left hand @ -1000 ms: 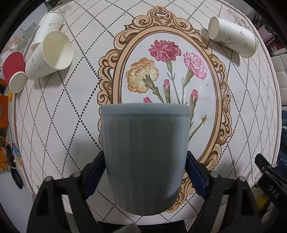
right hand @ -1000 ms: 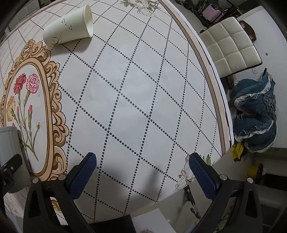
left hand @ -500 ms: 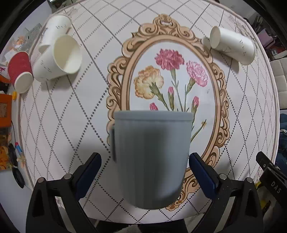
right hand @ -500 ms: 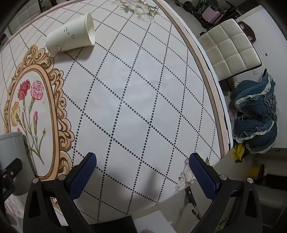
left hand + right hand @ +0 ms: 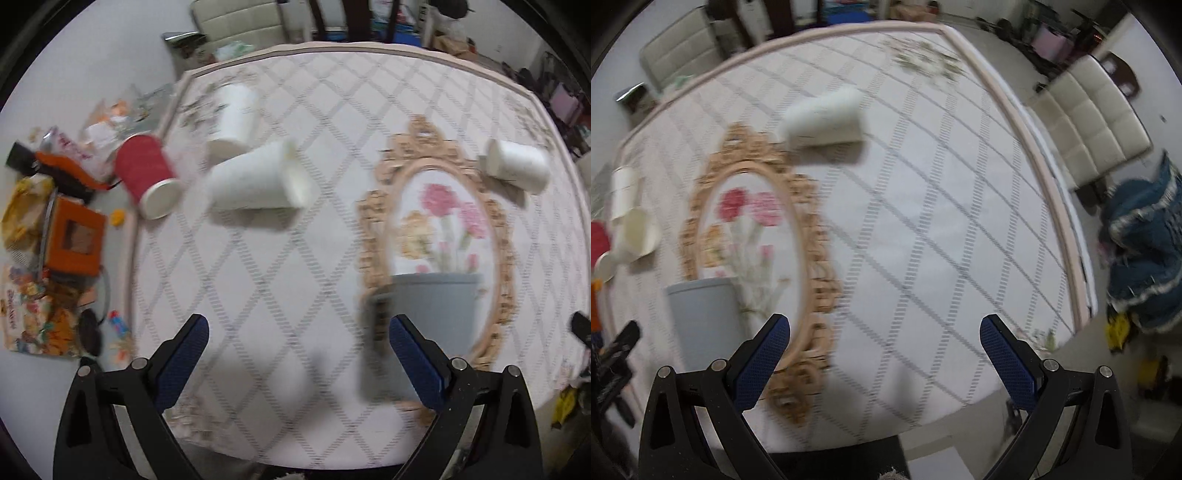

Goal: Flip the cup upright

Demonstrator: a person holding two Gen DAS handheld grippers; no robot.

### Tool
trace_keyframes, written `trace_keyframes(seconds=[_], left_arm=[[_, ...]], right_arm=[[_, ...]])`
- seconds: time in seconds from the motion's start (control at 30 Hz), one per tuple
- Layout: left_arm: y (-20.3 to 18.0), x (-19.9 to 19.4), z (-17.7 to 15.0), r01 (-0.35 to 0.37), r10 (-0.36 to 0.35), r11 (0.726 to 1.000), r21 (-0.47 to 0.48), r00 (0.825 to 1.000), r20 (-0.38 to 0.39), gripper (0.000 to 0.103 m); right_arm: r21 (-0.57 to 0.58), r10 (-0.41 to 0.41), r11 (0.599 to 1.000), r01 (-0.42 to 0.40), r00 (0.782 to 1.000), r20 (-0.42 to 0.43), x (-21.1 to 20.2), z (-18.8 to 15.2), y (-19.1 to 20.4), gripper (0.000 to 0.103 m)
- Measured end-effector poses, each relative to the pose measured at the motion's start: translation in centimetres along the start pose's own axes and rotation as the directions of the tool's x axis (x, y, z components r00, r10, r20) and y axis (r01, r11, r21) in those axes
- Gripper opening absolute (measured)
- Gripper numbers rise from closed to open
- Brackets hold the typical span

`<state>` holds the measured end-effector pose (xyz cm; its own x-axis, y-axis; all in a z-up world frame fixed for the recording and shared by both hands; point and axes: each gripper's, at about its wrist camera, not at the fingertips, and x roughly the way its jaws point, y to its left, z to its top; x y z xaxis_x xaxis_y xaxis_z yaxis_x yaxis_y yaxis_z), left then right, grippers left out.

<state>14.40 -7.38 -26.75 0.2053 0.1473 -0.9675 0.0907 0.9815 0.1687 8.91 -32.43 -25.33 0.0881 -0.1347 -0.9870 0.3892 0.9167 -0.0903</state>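
The grey ribbed cup [image 5: 436, 310] stands upright on the table over the flower oval, free of both grippers; it also shows in the right wrist view [image 5: 701, 317]. My left gripper [image 5: 295, 350] is open and empty, to the left of the cup and pulled back from it. My right gripper [image 5: 882, 354] is open and empty over the bare diamond-pattern cloth, to the right of the cup. Both views are blurred by motion.
White paper cups lie on their sides: two at the left [image 5: 258, 181] [image 5: 234, 114], one at the far right [image 5: 517, 166], seen also in the right wrist view [image 5: 823, 118]. A red cup [image 5: 146, 173] lies near the left table edge. Clutter [image 5: 74, 236] sits off the left edge; a chair [image 5: 1097, 122] stands right.
My left gripper has let go of the grey cup, opened wide, and swung back and to the left. The cup stays standing on the oval. The right gripper has pulled back.
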Motion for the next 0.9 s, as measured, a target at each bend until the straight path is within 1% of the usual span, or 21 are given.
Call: trace_keyframes(seconds=[0.07, 0.17, 0.23, 0.3, 0.47, 0.67, 0.83, 0.9], left_arm=[[1.8, 1.2, -1.2, -0.024, 0.023, 0.999, -0.026, 1.0, -0.019, 0.1], [3.8, 3.0, -2.4, -0.043, 0.038, 0.997, -0.07, 0.997, -0.068, 0.1], [5.2, 3.7, -3.2, -0.054, 0.046, 0.994, -0.093, 0.995, -0.087, 0.1], [6.1, 4.3, -4.0, -0.064, 0.054, 0.992, -0.109, 0.994, -0.098, 0.1], [7.6, 5.2, -5.0, -0.07, 0.054, 0.988, -0.135, 0.992, -0.118, 0.1], [8.7, 6.2, -5.4, -0.067, 0.046, 0.985, -0.157, 0.99, -0.136, 0.1], [8.9, 6.7, -5.3, -0.067, 0.043, 0.985, -0.16, 0.988, -0.145, 0.1], [8.8, 7.0, -5.2, -0.063, 0.039, 0.985, -0.159, 0.988, -0.152, 0.1]], right_arm=[[-0.048, 0.031, 0.998, -0.03, 1.0, 0.002, -0.6, 0.0, 2.1, 0.103], [-0.114, 0.066, 0.991, -0.066, 0.998, -0.005, -1.0, -0.3, 5.6, 0.103], [-0.157, 0.092, 0.983, -0.092, 0.996, -0.01, -1.1, -0.6, 8.0, 0.103], [-0.193, 0.101, 0.976, -0.103, 0.995, -0.021, -0.9, -1.0, 10.0, 0.103], [-0.249, 0.11, 0.961, -0.123, 0.992, -0.063, 0.4, -1.6, 13.5, 0.103], [-0.235, 0.125, 0.958, -0.162, 0.979, -0.161, 3.3, -1.8, 15.1, 0.099], [-0.238, 0.119, 0.957, -0.167, 0.972, -0.205, 5.0, -1.8, 15.8, 0.095], [-0.238, 0.118, 0.956, -0.17, 0.969, -0.217, 5.7, -1.6, 16.0, 0.092]])
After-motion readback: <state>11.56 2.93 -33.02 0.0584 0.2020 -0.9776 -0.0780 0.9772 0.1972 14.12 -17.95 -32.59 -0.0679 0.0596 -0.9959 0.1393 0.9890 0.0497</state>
